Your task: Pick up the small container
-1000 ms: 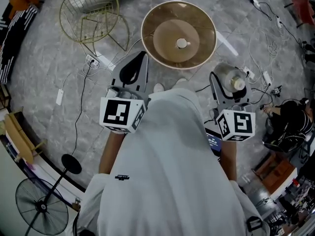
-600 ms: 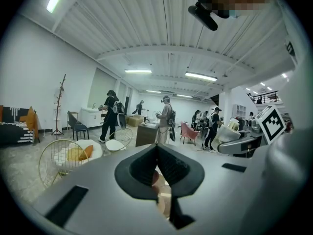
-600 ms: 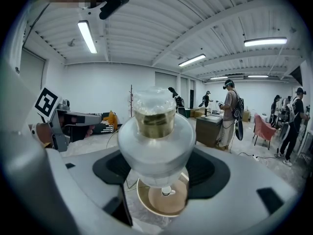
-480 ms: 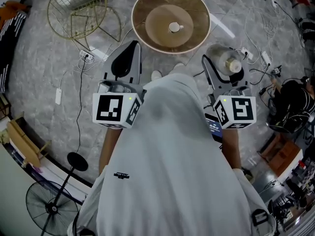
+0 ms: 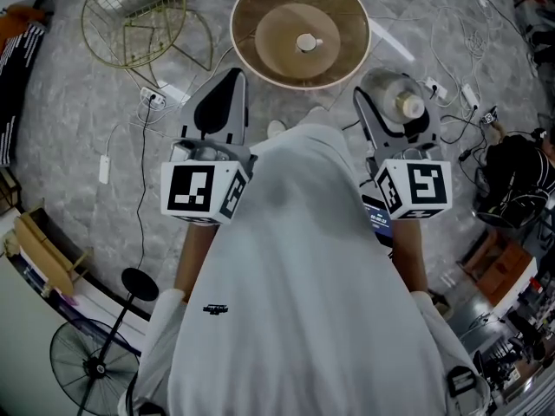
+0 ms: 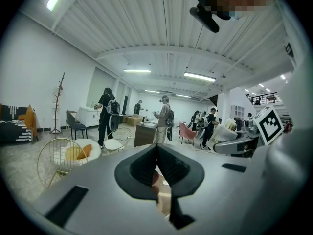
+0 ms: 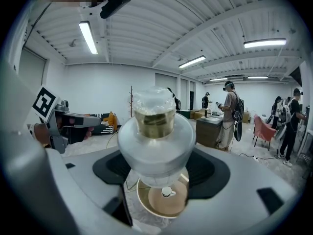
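The small container [image 7: 155, 141] is clear, bulbous, gold-necked and cloudy-capped.

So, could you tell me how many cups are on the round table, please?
1. A small white cup stands at the middle of the round table. The container held in the right hand-held gripper is off the table. Nothing seems to hide another cup.

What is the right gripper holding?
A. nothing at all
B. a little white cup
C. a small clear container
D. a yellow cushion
C: in the right gripper view, the small clear container sits gripped between the jaws of the right gripper.
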{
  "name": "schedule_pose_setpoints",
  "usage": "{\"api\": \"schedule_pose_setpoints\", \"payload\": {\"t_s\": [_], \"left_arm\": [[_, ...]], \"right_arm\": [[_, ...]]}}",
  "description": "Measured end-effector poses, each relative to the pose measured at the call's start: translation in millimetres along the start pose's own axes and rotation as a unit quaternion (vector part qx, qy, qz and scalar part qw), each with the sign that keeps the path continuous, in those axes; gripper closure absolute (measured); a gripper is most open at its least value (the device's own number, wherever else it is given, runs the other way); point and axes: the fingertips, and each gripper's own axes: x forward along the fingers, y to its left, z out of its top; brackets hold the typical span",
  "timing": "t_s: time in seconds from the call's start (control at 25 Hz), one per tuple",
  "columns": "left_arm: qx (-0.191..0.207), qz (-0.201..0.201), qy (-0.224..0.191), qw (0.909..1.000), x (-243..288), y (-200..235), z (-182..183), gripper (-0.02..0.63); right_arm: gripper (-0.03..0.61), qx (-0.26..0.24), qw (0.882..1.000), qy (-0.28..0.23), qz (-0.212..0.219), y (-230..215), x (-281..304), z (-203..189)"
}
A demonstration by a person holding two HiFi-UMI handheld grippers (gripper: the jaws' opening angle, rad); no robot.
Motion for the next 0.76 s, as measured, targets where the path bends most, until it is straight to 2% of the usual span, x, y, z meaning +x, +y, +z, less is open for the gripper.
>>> {"api": "schedule_pose_setpoints", "payload": {"t_s": [0.76], "left_arm": [[-0.005, -0.005, 0.001, 1.0000, -0.3, -0.2, -0.1, 0.596]], "right_arm": [[0.244, 0.003, 1.000, 0.001, -0.013, 0.3, -2.9, 0.1]]}}
